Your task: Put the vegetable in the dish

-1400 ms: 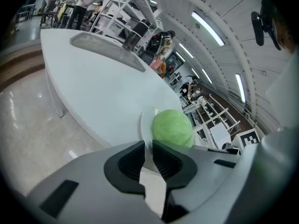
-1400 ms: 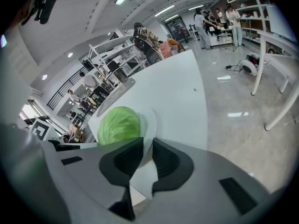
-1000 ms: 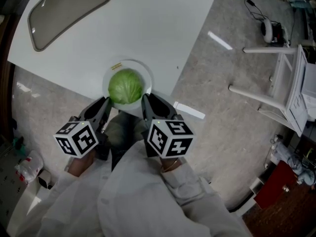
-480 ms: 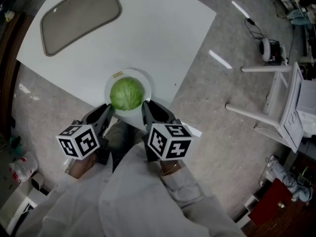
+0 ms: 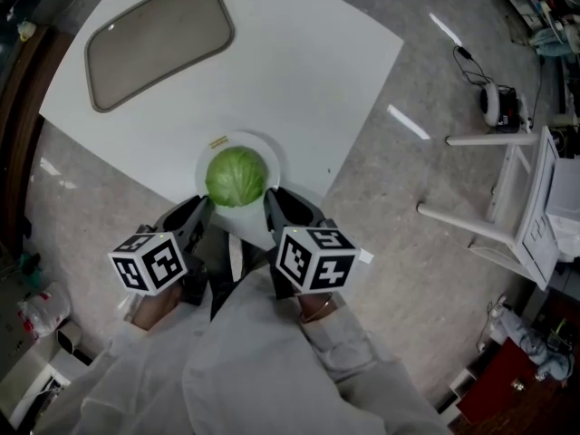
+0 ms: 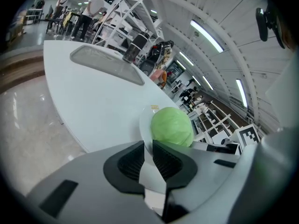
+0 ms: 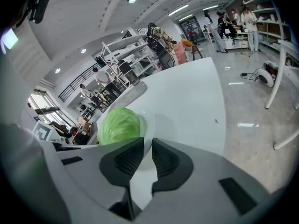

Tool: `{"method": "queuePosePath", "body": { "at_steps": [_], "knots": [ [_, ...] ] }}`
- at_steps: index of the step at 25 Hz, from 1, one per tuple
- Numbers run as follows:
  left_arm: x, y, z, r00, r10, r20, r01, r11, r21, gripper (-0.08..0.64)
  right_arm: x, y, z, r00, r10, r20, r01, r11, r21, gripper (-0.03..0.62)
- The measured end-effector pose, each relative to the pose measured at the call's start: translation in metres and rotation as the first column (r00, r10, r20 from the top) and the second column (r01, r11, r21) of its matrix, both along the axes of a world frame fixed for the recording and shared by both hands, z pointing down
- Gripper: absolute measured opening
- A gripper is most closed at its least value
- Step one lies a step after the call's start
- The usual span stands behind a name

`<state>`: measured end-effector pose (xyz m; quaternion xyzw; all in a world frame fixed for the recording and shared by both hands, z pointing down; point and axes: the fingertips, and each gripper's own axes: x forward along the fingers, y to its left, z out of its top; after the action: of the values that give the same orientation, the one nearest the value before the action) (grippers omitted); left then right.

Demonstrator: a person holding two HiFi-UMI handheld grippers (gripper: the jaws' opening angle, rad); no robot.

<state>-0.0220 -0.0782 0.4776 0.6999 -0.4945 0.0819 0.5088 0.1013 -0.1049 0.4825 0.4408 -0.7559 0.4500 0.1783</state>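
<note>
Green cabbage (image 5: 236, 178) is already sitting in the white dish (image 5: 270, 157) near the front edge of the surface (image 5: 299, 71). Since a second ago the dish looks nudged slightly further in, with the left gripper (image 5: 205, 203) and right gripper (image 5: 270, 194) going along, fingers narrow and apparently pinching its rim. So basically done, just repositioning. There's a yellow sticker (image 5: 217, 141) on the rim, too small to read.

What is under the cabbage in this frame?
The cabbage sits in a white dish on the white table. Only the dish's rim shows around it; the cabbage covers its middle, so anything else lying there cannot be seen.
</note>
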Motion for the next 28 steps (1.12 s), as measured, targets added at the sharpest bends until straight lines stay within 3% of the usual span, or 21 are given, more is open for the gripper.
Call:
{"method": "queuePosePath", "body": {
  "at_steps": [8, 28],
  "knots": [
    [-0.045, -0.04, -0.007, 1.0, 0.026, -0.011, -0.026, 1.0, 0.012, 0.052, -0.045, -0.038, -0.007, 1.0, 0.025, 0.013, -0.025, 1.0, 0.008, 0.064],
    [-0.205, -0.208, -0.033, 0.996, 0.089, 0.008, -0.09, 0.992, 0.088, 0.052, -0.203, -0.202, -0.033, 0.998, 0.06, 0.018, -0.061, 0.995, 0.075, 0.064]
  ]
}}
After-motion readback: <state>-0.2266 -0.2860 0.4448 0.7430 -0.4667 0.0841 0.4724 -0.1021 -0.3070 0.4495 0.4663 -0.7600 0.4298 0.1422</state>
